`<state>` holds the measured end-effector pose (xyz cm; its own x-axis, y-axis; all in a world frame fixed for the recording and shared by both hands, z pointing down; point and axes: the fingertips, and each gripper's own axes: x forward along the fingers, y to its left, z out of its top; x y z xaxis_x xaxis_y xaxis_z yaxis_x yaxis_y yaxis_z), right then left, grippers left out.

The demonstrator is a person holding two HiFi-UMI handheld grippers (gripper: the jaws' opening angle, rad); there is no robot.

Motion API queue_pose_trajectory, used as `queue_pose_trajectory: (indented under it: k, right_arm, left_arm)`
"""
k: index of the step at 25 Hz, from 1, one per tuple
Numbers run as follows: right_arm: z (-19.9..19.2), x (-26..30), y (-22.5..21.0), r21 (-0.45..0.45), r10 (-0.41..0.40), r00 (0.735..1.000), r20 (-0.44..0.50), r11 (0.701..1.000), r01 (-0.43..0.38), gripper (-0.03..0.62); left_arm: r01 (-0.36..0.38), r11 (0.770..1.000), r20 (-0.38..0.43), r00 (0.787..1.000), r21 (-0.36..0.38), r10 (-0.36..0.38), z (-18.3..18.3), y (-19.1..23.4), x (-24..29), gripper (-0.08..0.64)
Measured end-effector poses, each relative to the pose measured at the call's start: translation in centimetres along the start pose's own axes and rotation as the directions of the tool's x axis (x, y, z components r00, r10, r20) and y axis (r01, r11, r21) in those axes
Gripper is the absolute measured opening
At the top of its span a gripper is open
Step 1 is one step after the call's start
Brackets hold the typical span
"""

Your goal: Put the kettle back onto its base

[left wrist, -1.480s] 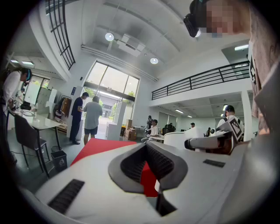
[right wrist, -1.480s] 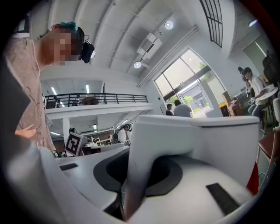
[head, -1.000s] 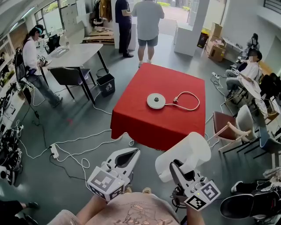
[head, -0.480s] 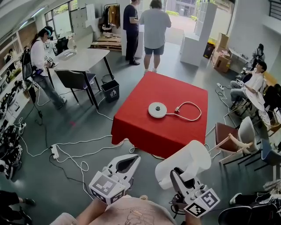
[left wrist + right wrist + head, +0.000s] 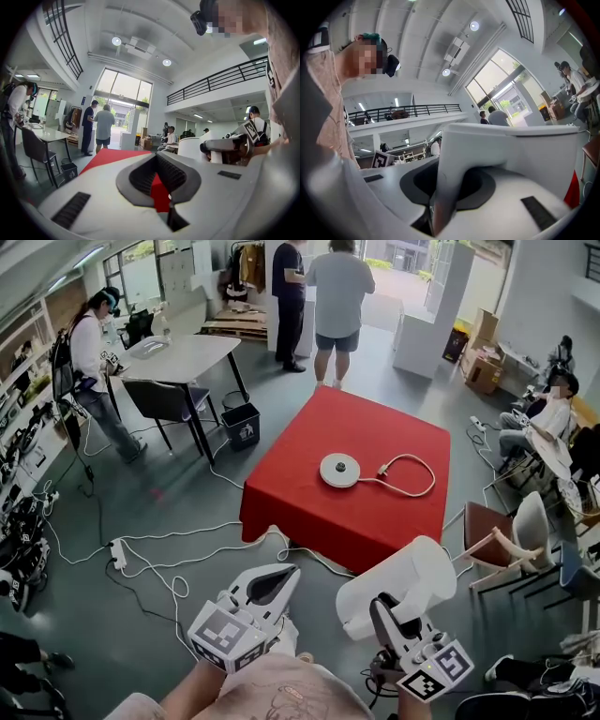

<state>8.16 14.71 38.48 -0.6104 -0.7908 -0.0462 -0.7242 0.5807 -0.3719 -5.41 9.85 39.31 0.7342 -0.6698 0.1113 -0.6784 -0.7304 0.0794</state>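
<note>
Now the right gripper [image 5: 382, 607] is pinching the kettle [image 5: 412, 573] by its handle, well short of the desk [image 5: 309, 512]. The left gripper [image 5: 291, 571] is hanging with jaws pressed together, empty. The carry is needing an upright kettle, centred over the base [image 5: 339, 469].

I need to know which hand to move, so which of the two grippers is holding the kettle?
The right gripper: its jaws are clamped on the white kettle. The left gripper has nothing between its jaws.

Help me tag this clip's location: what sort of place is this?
Probably a lab or workshop hall: grey work table, stacked brown cardboard boxes, white power cables trailing across the floor.
</note>
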Motion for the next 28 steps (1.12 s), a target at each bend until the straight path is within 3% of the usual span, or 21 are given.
queue_pose_trajectory:
  k: [28]
  right_arm:
    - [2.7, 8.4, -8.4, -0.006, -0.044, 0.999, 0.015, 0.999, 0.044, 0.091]
  left_arm:
    - [0.065, 0.998, -0.032, 0.997, -0.017, -0.065, 0.4, 7.9, 11.0, -0.002]
